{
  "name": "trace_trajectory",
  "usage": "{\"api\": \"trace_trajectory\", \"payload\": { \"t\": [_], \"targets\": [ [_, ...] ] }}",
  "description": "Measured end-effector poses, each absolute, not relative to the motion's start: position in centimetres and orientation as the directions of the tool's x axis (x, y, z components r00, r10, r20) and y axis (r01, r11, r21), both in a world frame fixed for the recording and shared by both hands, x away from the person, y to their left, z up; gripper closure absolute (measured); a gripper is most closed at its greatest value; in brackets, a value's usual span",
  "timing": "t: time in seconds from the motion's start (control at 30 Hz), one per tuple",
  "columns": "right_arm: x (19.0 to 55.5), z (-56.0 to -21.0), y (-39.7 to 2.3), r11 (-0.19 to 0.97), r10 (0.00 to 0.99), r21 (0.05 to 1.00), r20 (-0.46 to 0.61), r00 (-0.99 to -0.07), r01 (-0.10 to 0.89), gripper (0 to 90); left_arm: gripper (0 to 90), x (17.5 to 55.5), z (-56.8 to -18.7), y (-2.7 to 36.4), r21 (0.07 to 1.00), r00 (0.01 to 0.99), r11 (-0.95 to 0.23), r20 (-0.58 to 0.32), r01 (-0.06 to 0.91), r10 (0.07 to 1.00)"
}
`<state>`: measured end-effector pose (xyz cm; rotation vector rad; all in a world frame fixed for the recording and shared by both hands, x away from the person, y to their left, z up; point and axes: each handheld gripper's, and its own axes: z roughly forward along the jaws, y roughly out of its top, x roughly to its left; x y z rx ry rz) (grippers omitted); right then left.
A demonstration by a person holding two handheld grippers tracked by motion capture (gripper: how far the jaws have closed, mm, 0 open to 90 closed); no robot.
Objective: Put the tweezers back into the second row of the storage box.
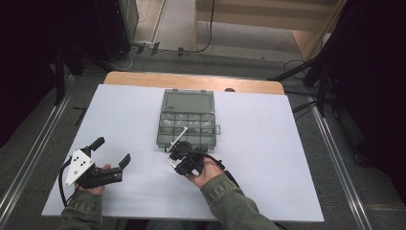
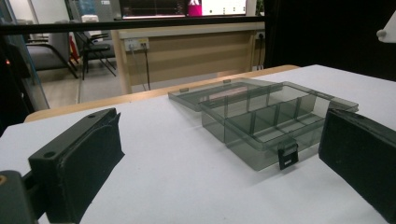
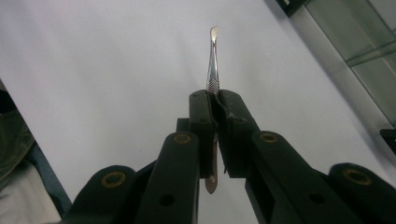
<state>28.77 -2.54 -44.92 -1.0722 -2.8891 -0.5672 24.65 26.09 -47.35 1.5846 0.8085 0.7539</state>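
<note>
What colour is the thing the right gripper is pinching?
Shiny silver tweezers, with a ridged grip, best in the right gripper view.

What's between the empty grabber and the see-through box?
Nothing but bare white table. The high view shows that stretch empty between the left gripper and the open box; the left gripper view shows it too.

Even overhead light, fairly bright on the white tabletop [image 1: 268,158]; room around it goes near black at left & right edges of high view. Shadows soft, short: faint one under the organizer box [image 2: 261,121] in left gripper view. No hard glare; mild sheen on box lid. High view low-res, a bit soft. Left gripper view: near claw pads blurred, background windows blown out. Right gripper view: tweezers [image 3: 212,70] sharp, box at top right corner out of focus.
</note>
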Motion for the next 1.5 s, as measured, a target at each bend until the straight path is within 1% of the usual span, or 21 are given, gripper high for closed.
{"api": "trace_trajectory", "payload": {
  "t": [0.43, 0.6, 0.8, 1.2, 1.5],
  "targets": [
    [29.6, -43.7, -3.5, 0.686, 0.632, 0.345, 0.155, -0.76, 0.641, 86.5, 0.0, 24.7, -47.3, 26.0, 0.987, 0.562, -0.122, 0.045, 0.1, 0.826],
    [30.4, -43.1, -4.2, 0.665, 0.645, 0.36, 0.166, -0.746, 0.655, 86.5, 0.0, 24.7, -47.4, 26.0, 0.987, 0.562, -0.122, 0.044, 0.101, 0.826],
    [31.3, -42.8, -4.7, 0.642, 0.664, 0.354, 0.185, -0.724, 0.68, 86.5, 0.0, 24.8, -47.3, 26.3, 0.989, 0.551, -0.111, 0.037, 0.101, 0.833],
    [32.7, -42.1, -5.8, 0.611, 0.682, 0.371, 0.203, -0.703, 0.7, 86.4, 0.0, 24.8, -47.3, 26.2, 0.988, 0.553, -0.118, 0.041, 0.104, 0.832],
    [34.3, -40.8, -6.4, 0.614, 0.68, 0.385, 0.185, -0.709, 0.689, 86.1, 0.0, 24.8, -47.3, 26.1, 0.987, 0.554, -0.118, 0.041, 0.104, 0.831]
  ]
}}
